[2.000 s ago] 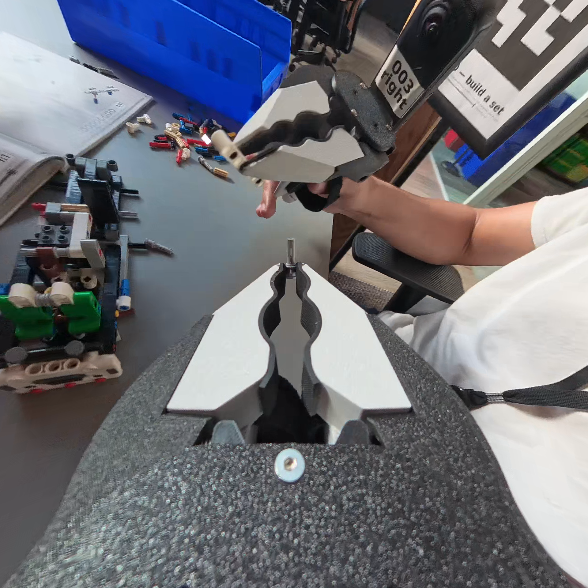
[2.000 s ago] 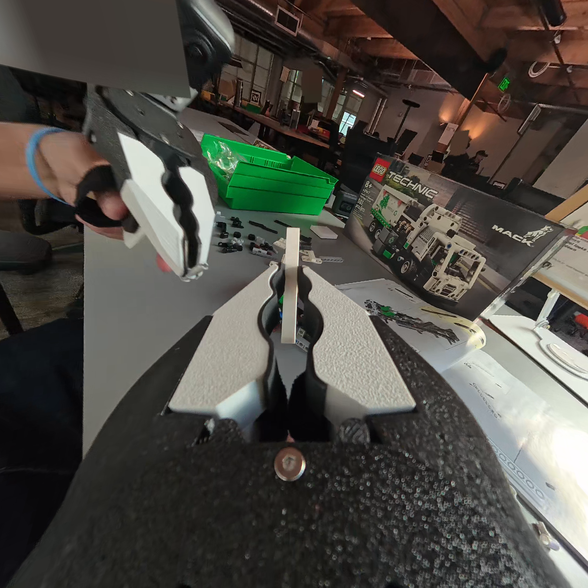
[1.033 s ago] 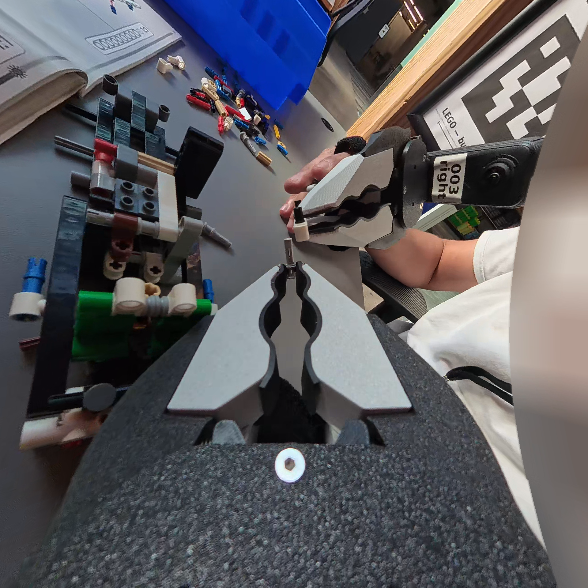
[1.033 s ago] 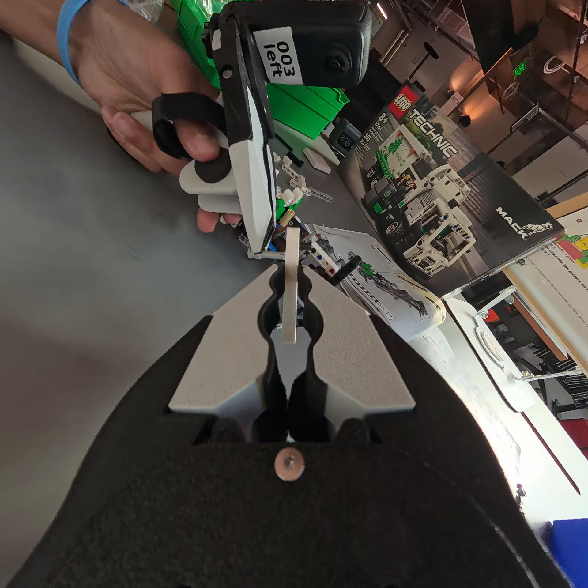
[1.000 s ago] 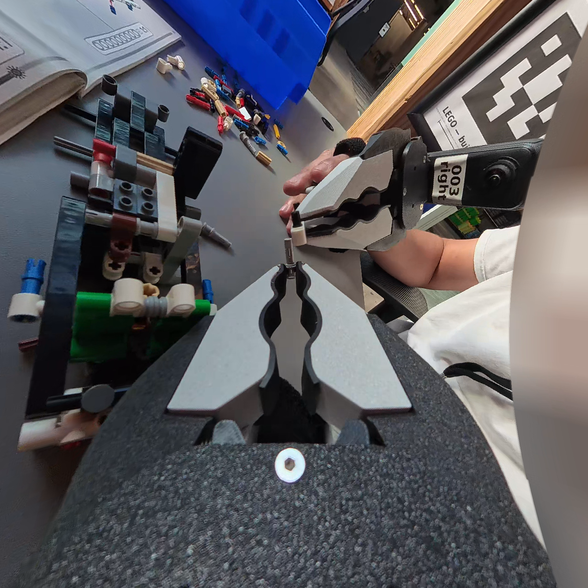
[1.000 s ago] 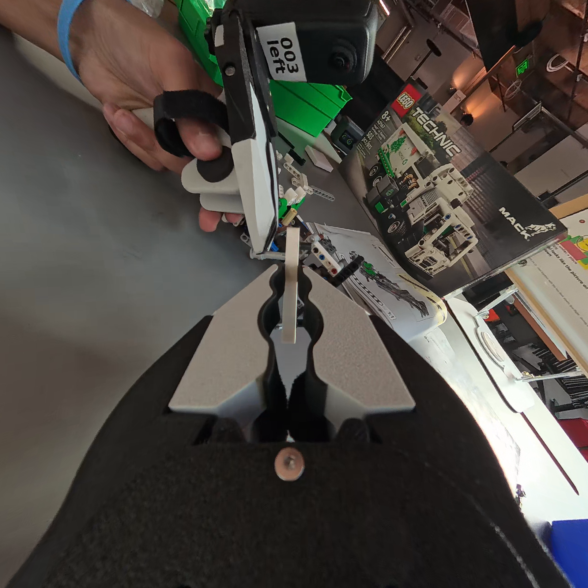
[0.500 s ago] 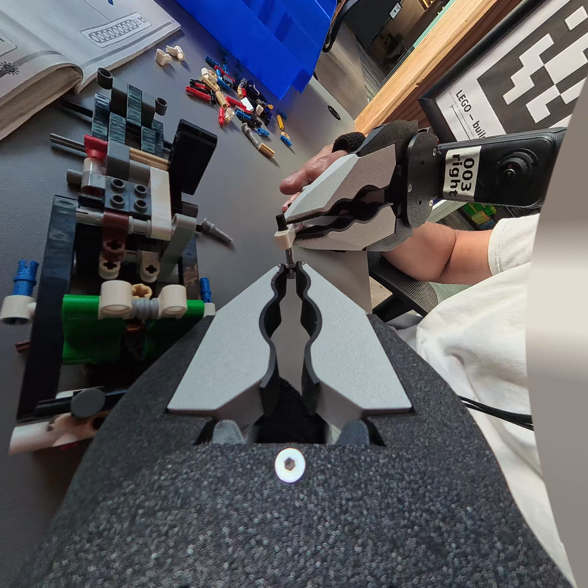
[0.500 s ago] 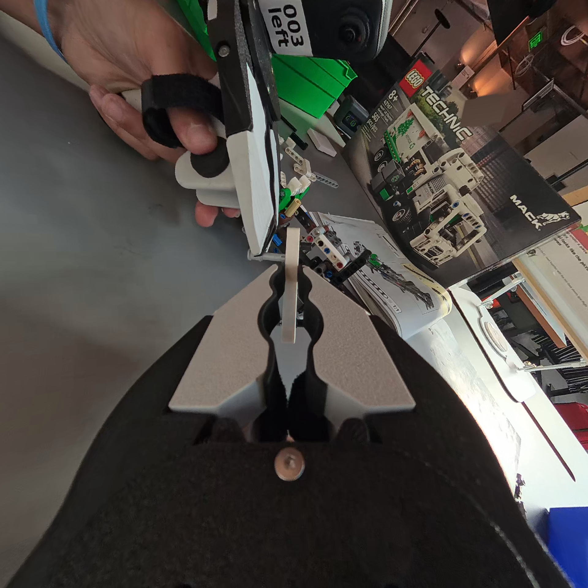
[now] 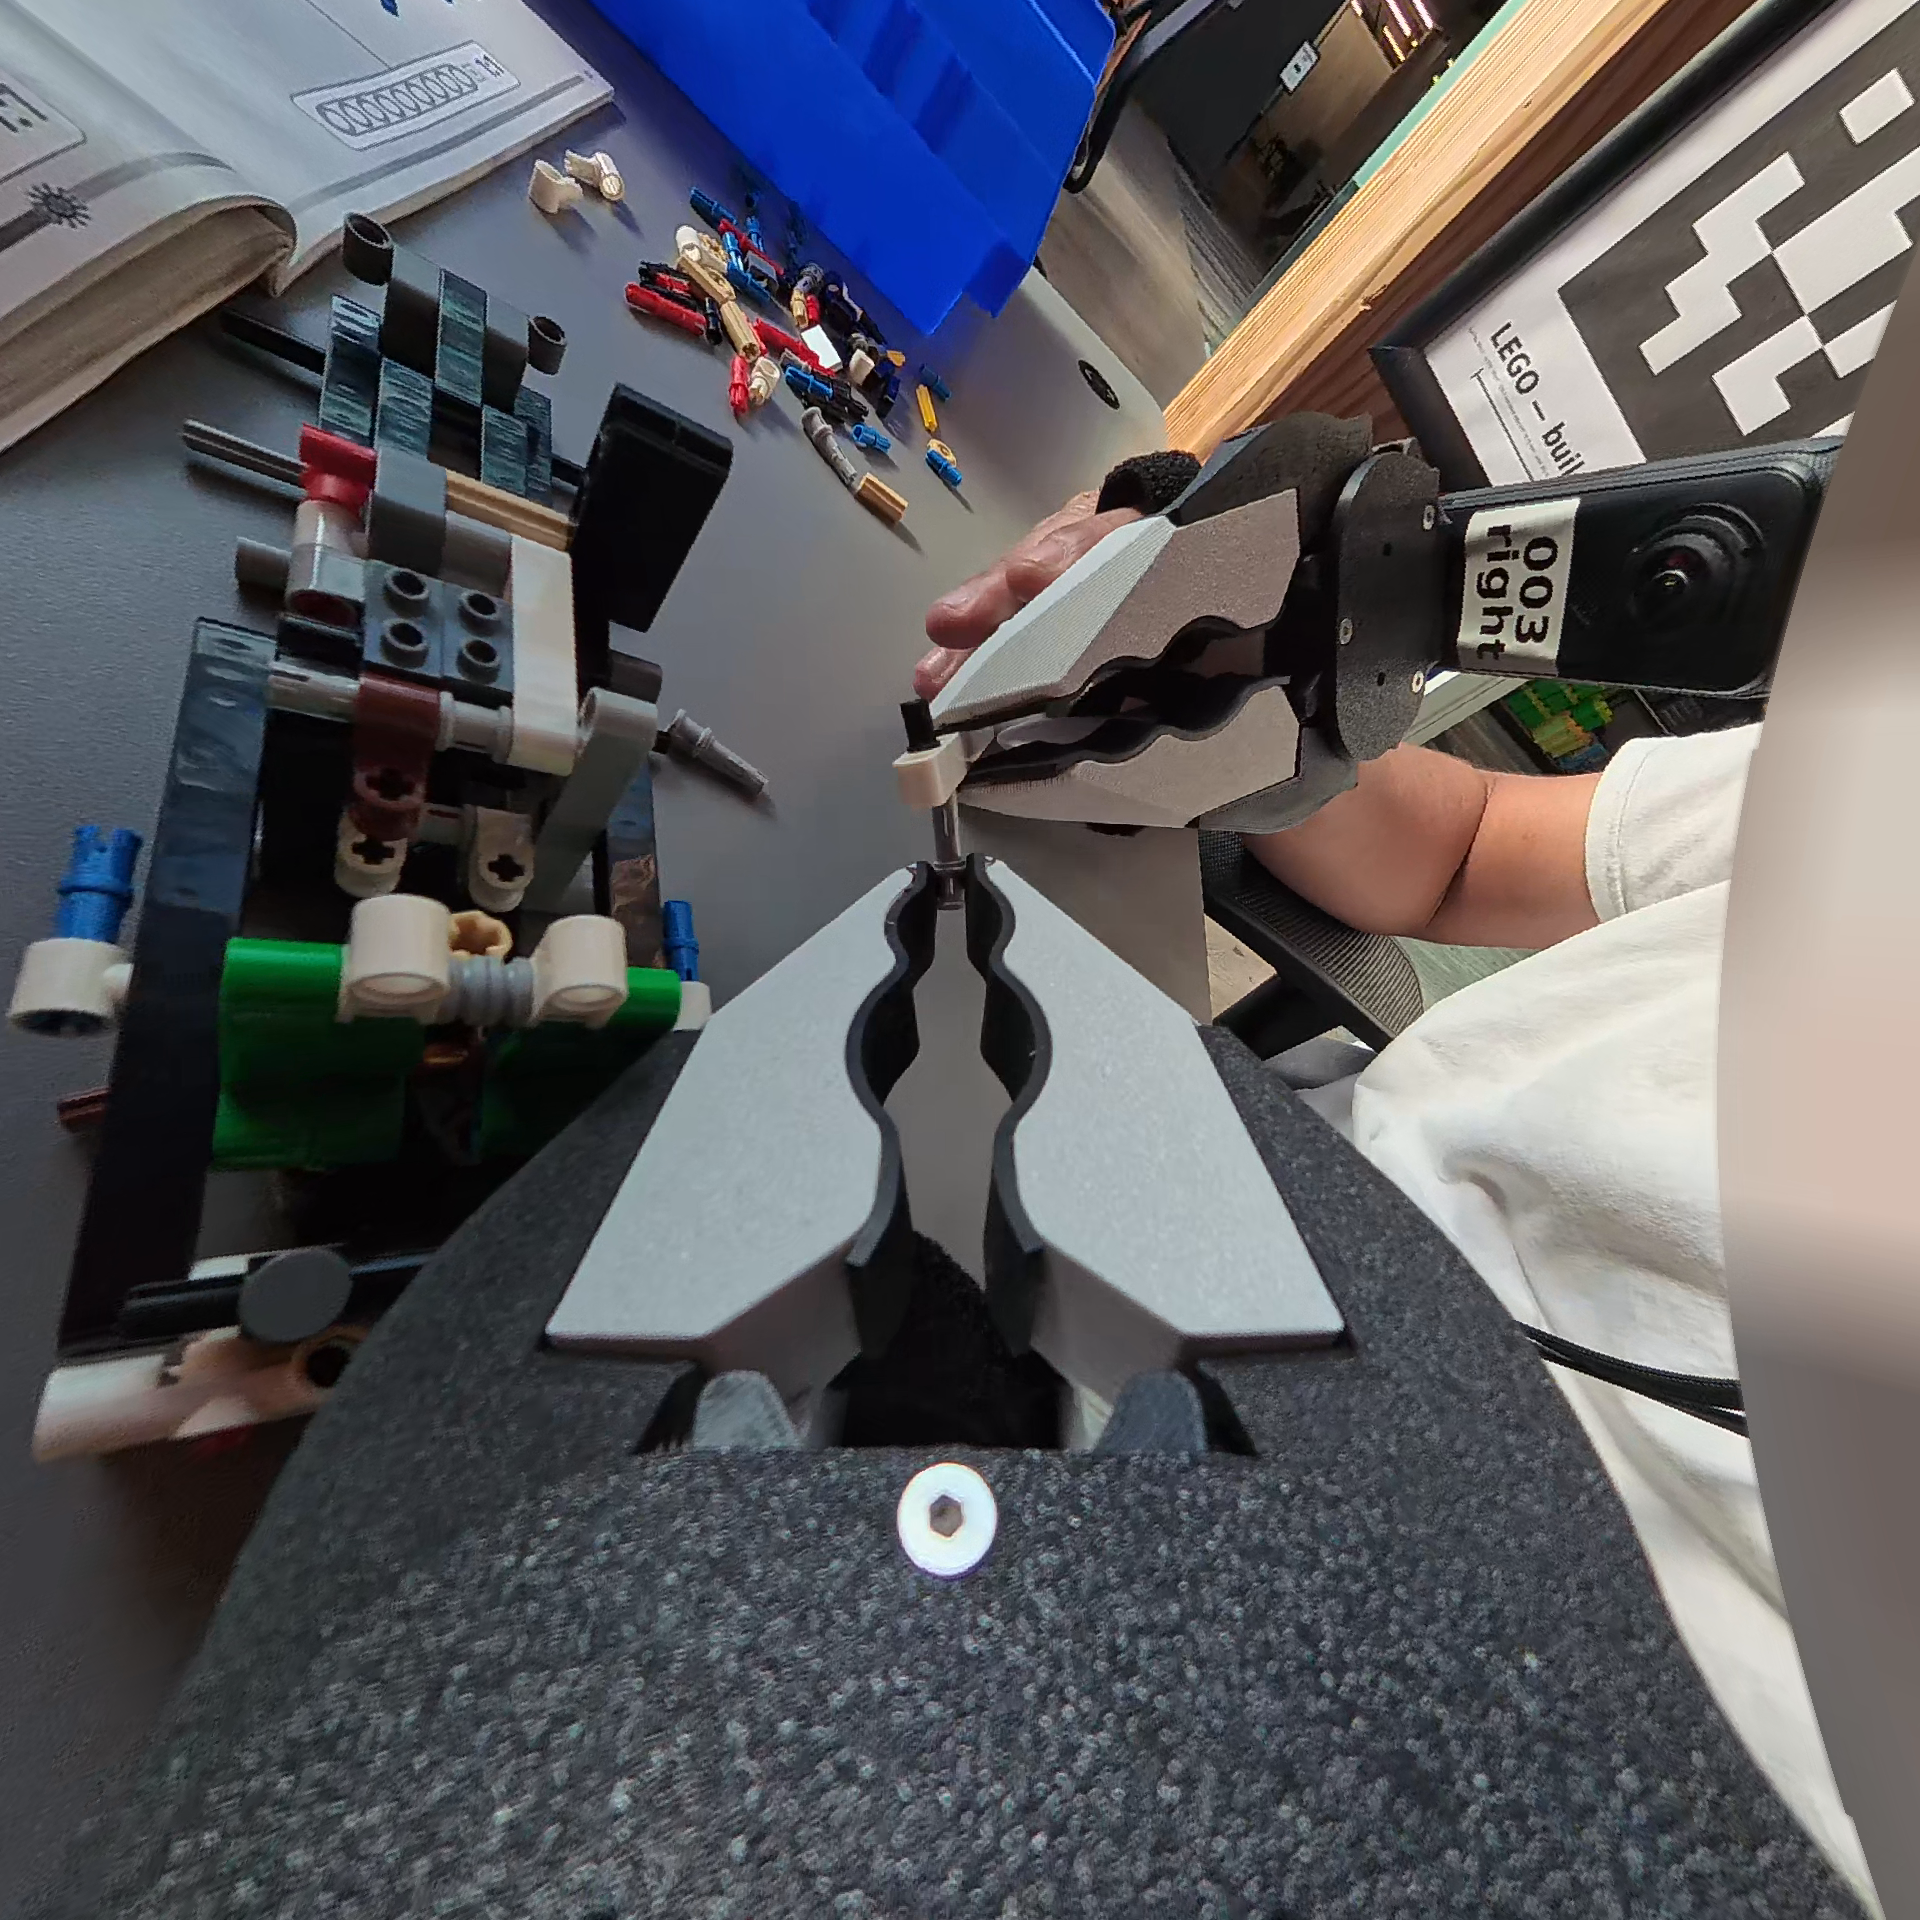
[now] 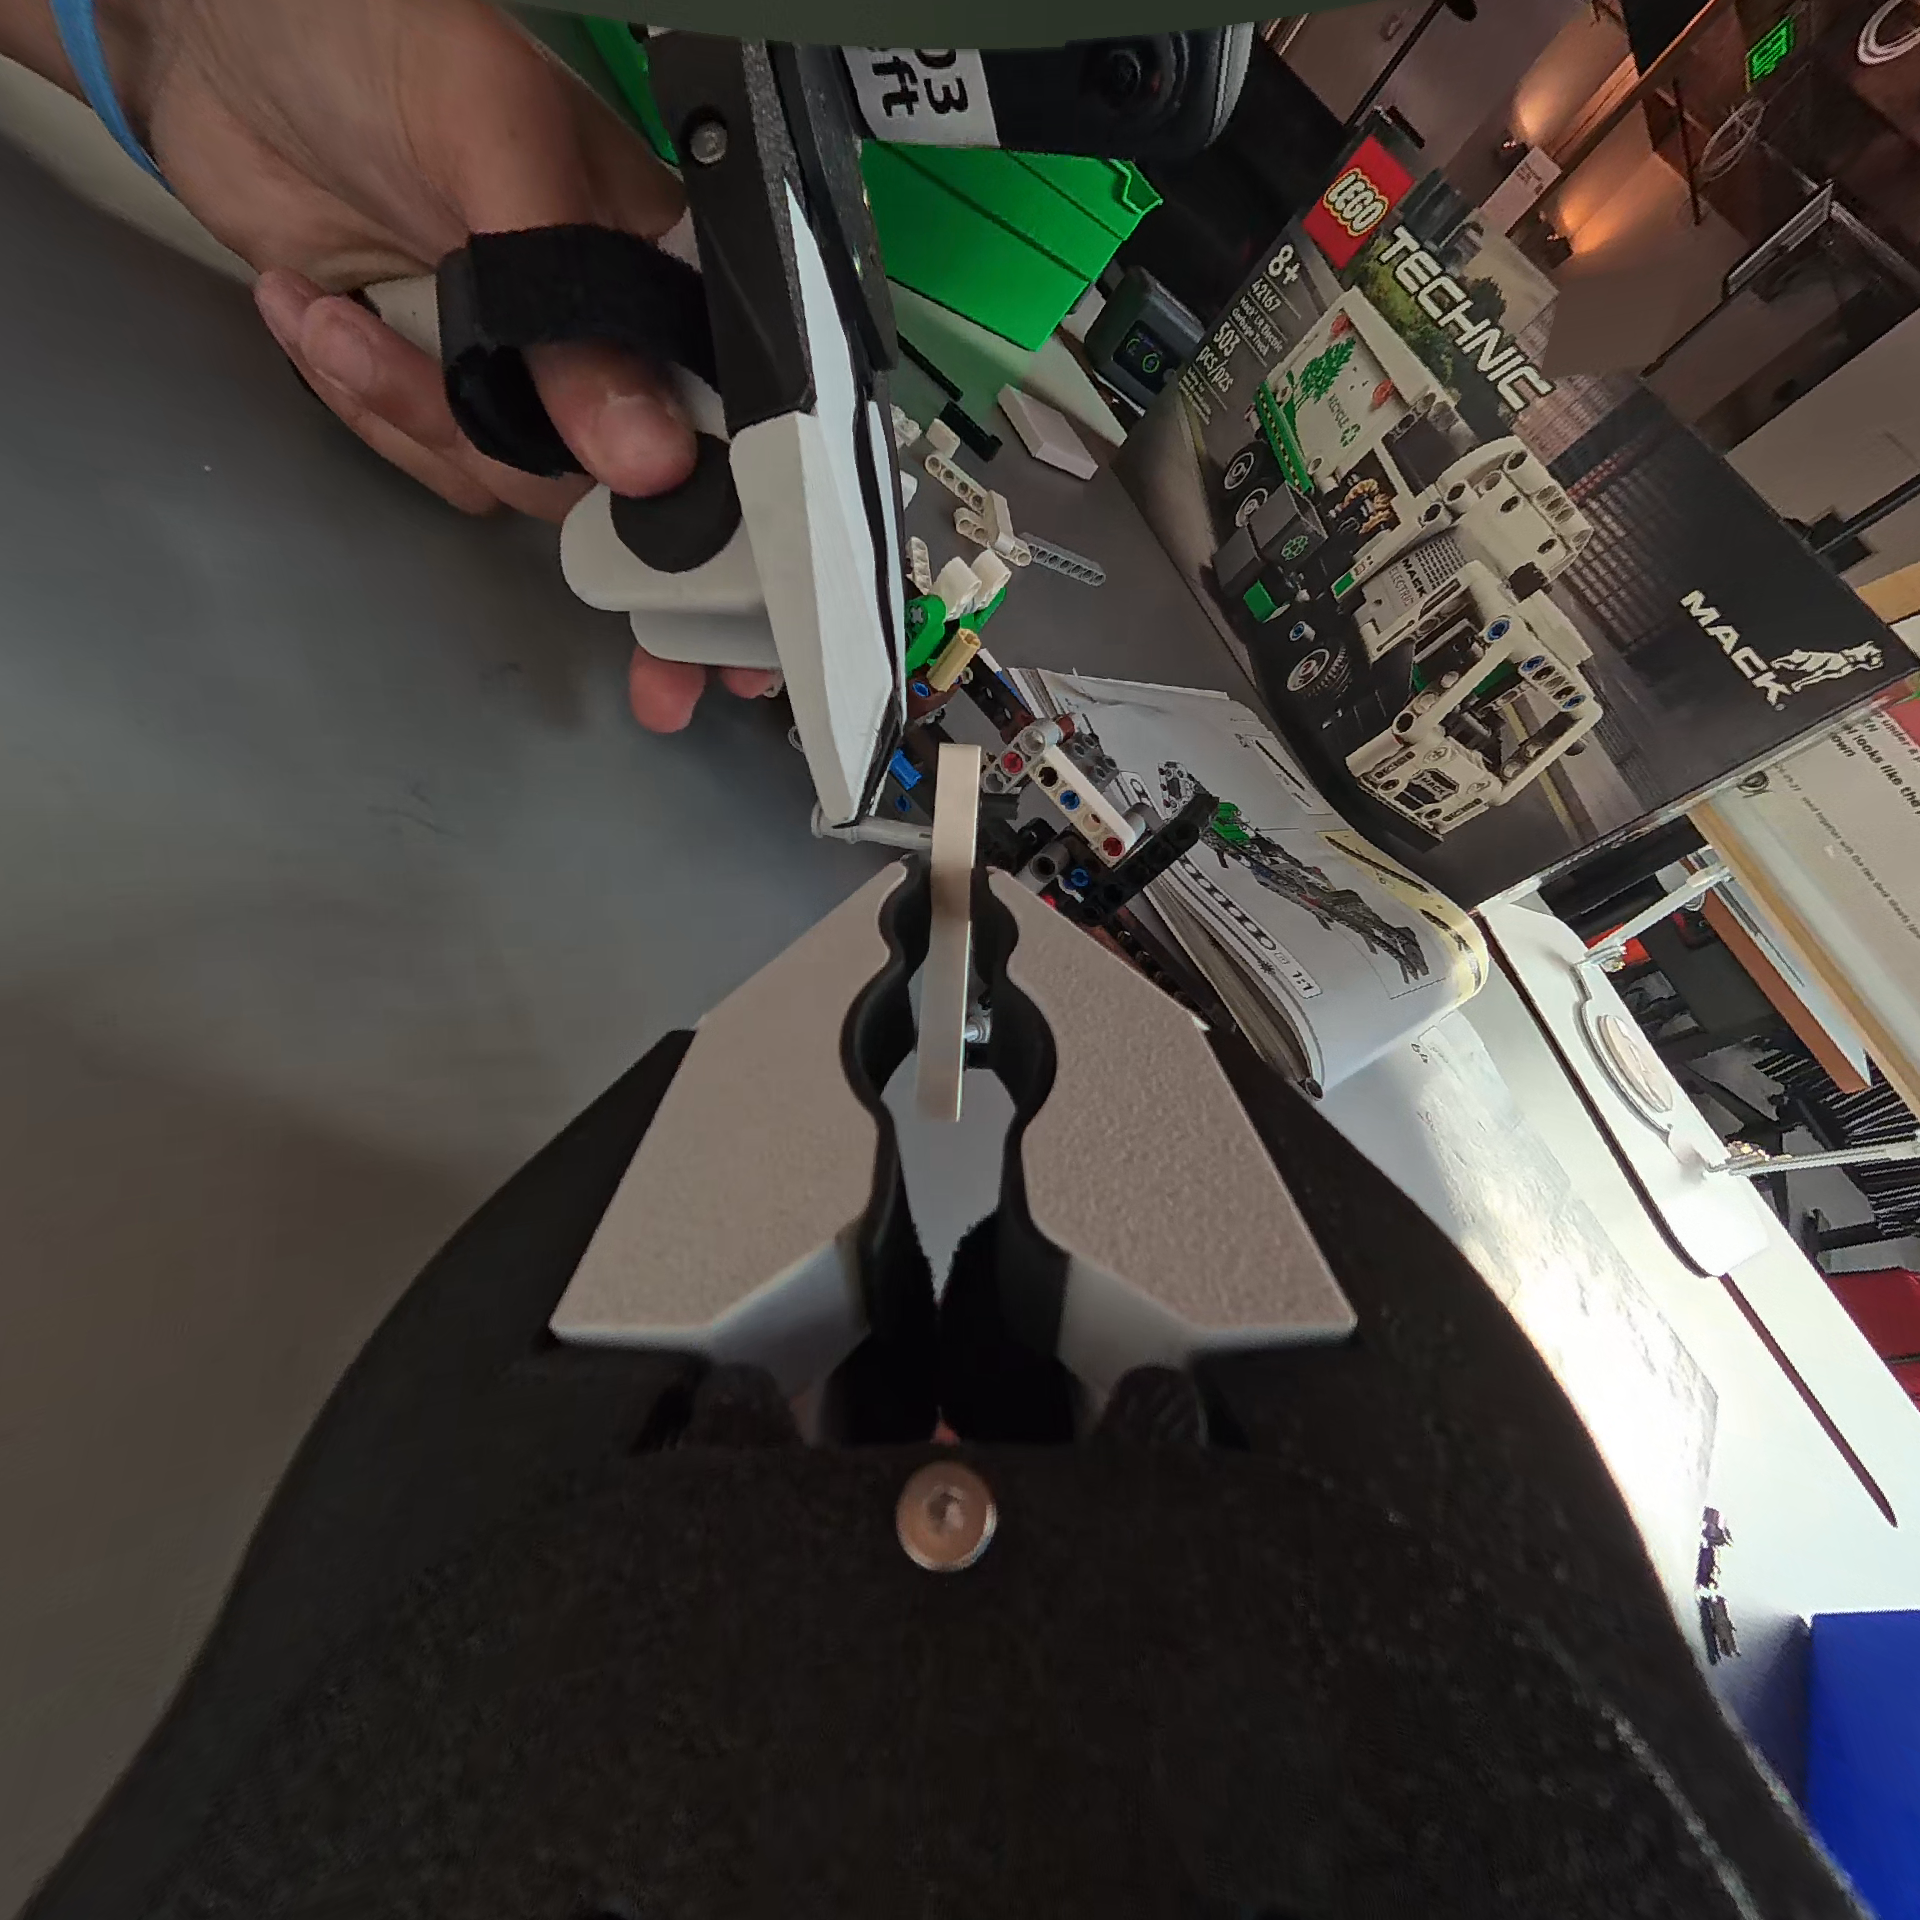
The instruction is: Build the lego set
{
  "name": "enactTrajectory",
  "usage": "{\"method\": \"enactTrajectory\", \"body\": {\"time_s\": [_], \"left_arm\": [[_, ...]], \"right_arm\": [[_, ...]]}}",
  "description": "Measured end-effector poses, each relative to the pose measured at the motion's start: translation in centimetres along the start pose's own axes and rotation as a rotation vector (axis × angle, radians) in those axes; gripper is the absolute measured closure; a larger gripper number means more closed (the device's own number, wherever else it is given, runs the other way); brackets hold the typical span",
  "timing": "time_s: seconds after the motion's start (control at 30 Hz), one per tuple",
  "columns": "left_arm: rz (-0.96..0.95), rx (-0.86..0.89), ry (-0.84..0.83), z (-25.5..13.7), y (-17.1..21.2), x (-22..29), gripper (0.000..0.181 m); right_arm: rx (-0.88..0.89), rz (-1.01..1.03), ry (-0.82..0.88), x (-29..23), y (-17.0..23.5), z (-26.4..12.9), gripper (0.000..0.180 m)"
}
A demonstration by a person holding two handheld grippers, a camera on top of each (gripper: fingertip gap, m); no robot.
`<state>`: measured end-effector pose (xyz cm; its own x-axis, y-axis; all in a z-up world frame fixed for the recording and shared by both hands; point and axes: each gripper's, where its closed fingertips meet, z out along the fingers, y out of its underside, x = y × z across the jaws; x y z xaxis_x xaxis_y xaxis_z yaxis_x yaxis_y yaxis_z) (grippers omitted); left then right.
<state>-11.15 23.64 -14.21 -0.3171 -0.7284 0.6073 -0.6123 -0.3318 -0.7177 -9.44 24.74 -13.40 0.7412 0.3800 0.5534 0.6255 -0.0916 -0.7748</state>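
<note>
My left gripper [image 9: 945, 883] is shut on a short grey axle [image 9: 945, 840] that sticks up from its tips. My right gripper [image 10: 951, 878] is shut on a flat white beam [image 10: 948, 935], seen edge-on. In the left wrist view the right gripper [image 9: 951, 764] comes in from the right, and the beam's end [image 9: 928, 777] sits on the axle's top, with a black pin [image 9: 914, 719] standing out of it. In the right wrist view the left gripper [image 10: 854, 821] meets the beam from above left. The part-built truck chassis [image 9: 416, 748] lies on the table to the left.
An open instruction booklet [image 9: 208, 135], a blue bin [image 9: 883, 114] and several loose pins [image 9: 790, 332] lie beyond the chassis. The right wrist view shows the set's box [image 10: 1507, 499], a green bin [image 10: 997, 229] and a person's hand [image 10: 436, 260] on the left gripper. The tips of both grippers are at nearly the same place.
The right gripper has brought the white beam down and left to the axle. The beam's end hole now sits on the axle tip, where before they were apart.
</note>
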Motion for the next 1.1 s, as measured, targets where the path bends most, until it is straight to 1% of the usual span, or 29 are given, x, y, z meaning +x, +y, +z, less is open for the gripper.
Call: {"method": "enactTrajectory", "body": {"time_s": [0.4, 0.5, 0.63, 0.73, 0.87, 1.03, 1.1], "left_arm": [[-0.020, 0.007, 0.001, 0.02, -0.02, -0.04, 0.178], [-0.026, 0.006, -0.005, 0.02, -0.01, -0.16, 0.178], [-0.021, 0.011, -0.011, 0.03, -0.06, -0.17, 0.178], [-0.024, 0.007, -0.016, 0.07, 0.00, -0.24, 0.178], [-0.021, 0.008, -0.012, 0.09, 0.01, -0.14, 0.178], [-0.031, 0.008, -0.002, 0.07, 0.03, -0.09, 0.178], [-0.031, 0.006, 0.000, 0.09, 0.08, -0.05, 0.178]], "right_arm": [[-0.017, -0.020, 0.021, -0.05, 0.15, 0.01, 0.174], [-0.035, -0.063, 0.049, -0.06, 0.26, 0.05, 0.174], [-0.034, -0.026, 0.047, 0.02, 0.13, 0.02, 0.174], [-0.044, -0.062, 0.064, -0.02, 0.23, 0.10, 0.174], [-0.035, -0.050, 0.058, -0.04, 0.14, -0.01, 0.174], [-0.033, -0.120, 0.086, -0.03, 0.11, -0.05, 0.174], [-0.028, -0.110, 0.079, -0.10, 0.06, -0.08, 0.174]]}}
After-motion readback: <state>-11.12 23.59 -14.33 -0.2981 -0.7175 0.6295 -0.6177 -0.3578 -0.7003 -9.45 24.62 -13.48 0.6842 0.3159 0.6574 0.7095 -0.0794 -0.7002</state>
